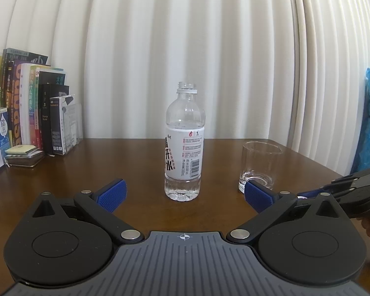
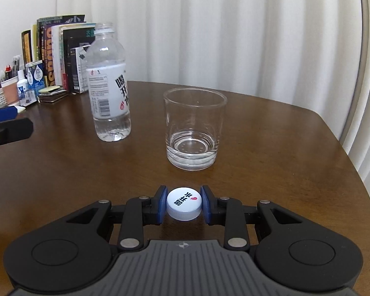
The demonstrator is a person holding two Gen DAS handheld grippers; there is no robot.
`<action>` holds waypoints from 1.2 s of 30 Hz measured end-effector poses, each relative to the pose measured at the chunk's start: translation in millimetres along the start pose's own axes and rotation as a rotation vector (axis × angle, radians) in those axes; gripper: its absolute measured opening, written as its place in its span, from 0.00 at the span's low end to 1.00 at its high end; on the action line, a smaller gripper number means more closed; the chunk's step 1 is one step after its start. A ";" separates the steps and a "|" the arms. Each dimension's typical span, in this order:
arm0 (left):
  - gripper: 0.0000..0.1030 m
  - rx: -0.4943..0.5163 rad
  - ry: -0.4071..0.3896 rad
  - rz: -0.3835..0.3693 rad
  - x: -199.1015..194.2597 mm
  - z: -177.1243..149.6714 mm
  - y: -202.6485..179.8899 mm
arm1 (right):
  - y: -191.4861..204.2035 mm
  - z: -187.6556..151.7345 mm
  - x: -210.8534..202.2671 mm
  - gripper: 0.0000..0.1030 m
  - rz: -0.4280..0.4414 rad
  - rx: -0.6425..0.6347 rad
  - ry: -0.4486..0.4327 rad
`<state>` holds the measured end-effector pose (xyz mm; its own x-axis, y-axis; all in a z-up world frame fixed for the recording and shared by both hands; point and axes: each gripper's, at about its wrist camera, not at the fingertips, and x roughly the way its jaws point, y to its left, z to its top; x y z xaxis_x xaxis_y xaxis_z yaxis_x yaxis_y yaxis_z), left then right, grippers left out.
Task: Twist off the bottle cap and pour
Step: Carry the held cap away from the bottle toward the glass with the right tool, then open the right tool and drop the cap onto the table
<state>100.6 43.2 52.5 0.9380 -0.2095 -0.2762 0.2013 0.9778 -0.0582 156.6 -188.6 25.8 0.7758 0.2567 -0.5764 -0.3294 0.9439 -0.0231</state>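
A white pleated curtain point(image 1: 209, 49) fills the background behind a dark brown wooden table point(image 2: 283, 160). A row of upright books point(image 1: 32, 103) stands at the table's far left edge, with small boxes and a flat tin in front of them.

Near the middle of the table stands a clear plastic water bottle point(image 1: 183, 143), upright, with a white label and an open neck; water reaches to about the top of the label. To its right, well apart from it, stands a clear drinking glass point(image 2: 194, 128), upright, and whether it holds any water cannot be told.

The left gripper point(image 1: 185, 193) is low over the table, facing the bottle, its blue-padded fingers spread wide with nothing between them; the bottle stands just beyond their tips.

The right gripper point(image 2: 183, 204) hangs low over the table in front of the glass. Its fingers pinch the white bottle cap point(image 2: 183, 206) by its sides, printed top facing up.
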 end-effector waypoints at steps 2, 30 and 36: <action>1.00 -0.002 0.000 -0.001 0.1 0.0 0.5 | -2.7 0.0 2.8 0.31 0.001 0.004 0.007; 1.00 -0.006 0.008 -0.005 2.6 0.5 1.2 | -4.2 -0.5 7.4 0.33 -0.008 0.020 0.030; 1.00 -0.001 0.013 -0.003 2.5 -1.1 -1.4 | -4.7 -0.1 8.3 0.39 -0.017 0.016 0.029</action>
<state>102.4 41.4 50.8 0.9335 -0.2124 -0.2889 0.2037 0.9772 -0.0603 164.5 -191.0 21.0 0.7651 0.2345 -0.5997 -0.3073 0.9514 -0.0200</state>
